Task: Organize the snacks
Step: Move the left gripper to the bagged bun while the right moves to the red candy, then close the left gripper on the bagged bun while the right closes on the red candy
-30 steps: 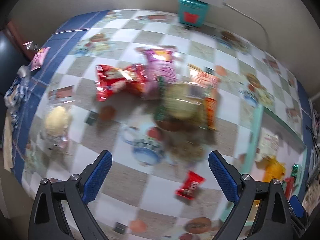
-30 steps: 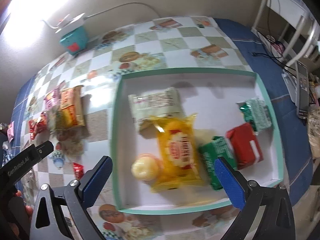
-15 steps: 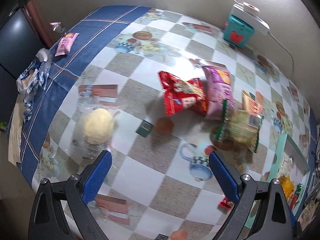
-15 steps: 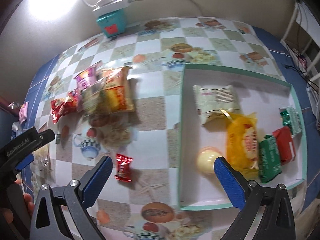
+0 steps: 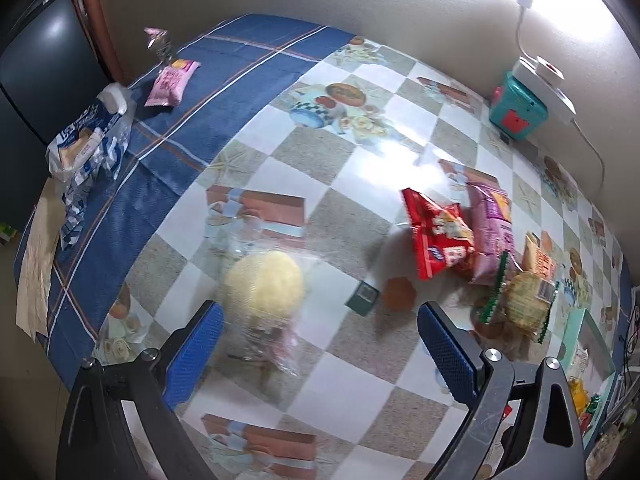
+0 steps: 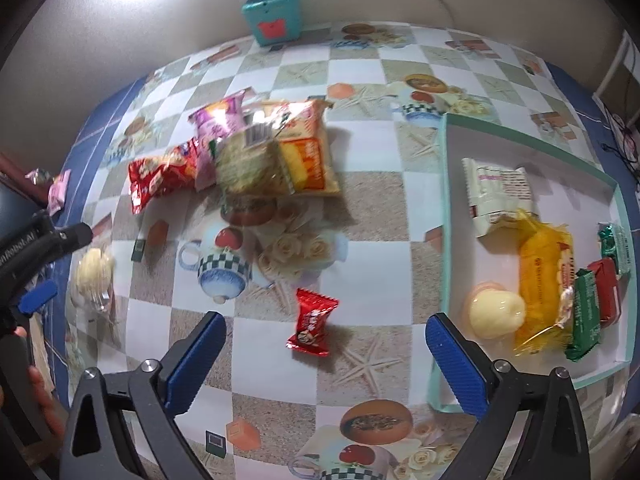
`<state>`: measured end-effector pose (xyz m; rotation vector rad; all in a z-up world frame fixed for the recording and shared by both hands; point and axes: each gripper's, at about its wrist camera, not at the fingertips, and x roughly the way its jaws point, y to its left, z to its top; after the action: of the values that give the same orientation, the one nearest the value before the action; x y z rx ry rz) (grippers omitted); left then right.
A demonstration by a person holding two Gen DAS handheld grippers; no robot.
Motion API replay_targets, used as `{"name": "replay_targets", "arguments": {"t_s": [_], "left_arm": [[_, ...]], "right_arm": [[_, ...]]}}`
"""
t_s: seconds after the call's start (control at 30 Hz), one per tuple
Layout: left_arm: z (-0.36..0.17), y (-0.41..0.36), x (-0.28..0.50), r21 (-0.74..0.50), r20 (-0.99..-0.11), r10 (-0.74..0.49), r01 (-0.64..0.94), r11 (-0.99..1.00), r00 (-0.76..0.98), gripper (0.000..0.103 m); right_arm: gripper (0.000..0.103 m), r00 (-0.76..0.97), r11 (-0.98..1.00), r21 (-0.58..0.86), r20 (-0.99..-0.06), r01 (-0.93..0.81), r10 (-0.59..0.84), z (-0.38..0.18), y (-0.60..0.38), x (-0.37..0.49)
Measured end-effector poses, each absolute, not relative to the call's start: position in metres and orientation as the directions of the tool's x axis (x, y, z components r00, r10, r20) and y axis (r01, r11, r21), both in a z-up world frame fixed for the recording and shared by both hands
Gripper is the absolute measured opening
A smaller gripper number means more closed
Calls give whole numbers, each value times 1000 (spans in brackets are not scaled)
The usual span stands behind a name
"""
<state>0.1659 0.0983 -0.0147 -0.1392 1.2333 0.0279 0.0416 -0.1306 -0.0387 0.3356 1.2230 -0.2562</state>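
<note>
I'm lining up my left gripper (image 5: 320, 334), jaws apart, on the clear-wrapped round bun (image 5: 262, 286) at its 11 o'clock, next needing descent and closing, while my right gripper (image 6: 326, 346) hangs agape over the red candy (image 6: 313, 322).

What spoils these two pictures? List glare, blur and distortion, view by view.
Left wrist view: lamp glare blows out the top right corner and reflects off the tablecloth; the clear-wrapped pale bun is smeared. Right wrist view: glare top left, a soft-edged snack pile, the tray rim bowed by the fisheye.
</note>
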Motion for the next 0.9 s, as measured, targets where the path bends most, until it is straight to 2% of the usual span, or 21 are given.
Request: {"name": "replay_targets", "arguments": {"t_s": [0.13, 0.2, 0.3, 0.4, 0.5, 0.53, 0.6, 0.63, 0.7, 0.9], "left_arm": [[-19, 116, 170, -141, -943, -93, -132, 981, 320, 98], [-22, 123, 173, -136, -945, -84, -146, 980, 316, 97], [-27, 132, 177, -121, -948, -64, -165, 979, 312, 97], [-32, 137, 181, -115, -950, -62, -160, 980, 306, 97], [-38, 140, 184, -115, -953, -62, -163, 980, 295, 96], [-39, 140, 185, -115, -954, -63, -164, 980, 293, 95], [-43, 141, 187, -115, -957, -65, -165, 979, 284, 83], [-45, 141, 188, -114, -959, -66, -163, 980, 276, 81], [-47, 138, 188, -112, -961, -68, -155, 981, 268, 80], [-55, 132, 191, -96, -966, -59, -139, 986, 251, 76]], "right_arm": [[92, 306, 926, 108, -952, 362, -9, -46, -122, 44], [91, 295, 924, 106, -955, 368, -8, -50, -120, 45], [83, 280, 923, 104, -960, 370, -4, -56, -118, 45], [82, 270, 920, 104, -963, 377, -2, -61, -117, 45], [74, 263, 918, 104, -965, 382, 0, -65, -117, 45], [72, 261, 917, 104, -965, 384, 0, -66, -117, 45], [66, 256, 917, 104, -967, 386, 1, -67, -118, 45], [61, 255, 916, 105, -967, 387, 3, -68, -119, 46], [56, 255, 915, 106, -967, 389, 4, -68, -120, 46], [49, 249, 916, 103, -968, 389, 3, -67, -122, 46]]}}
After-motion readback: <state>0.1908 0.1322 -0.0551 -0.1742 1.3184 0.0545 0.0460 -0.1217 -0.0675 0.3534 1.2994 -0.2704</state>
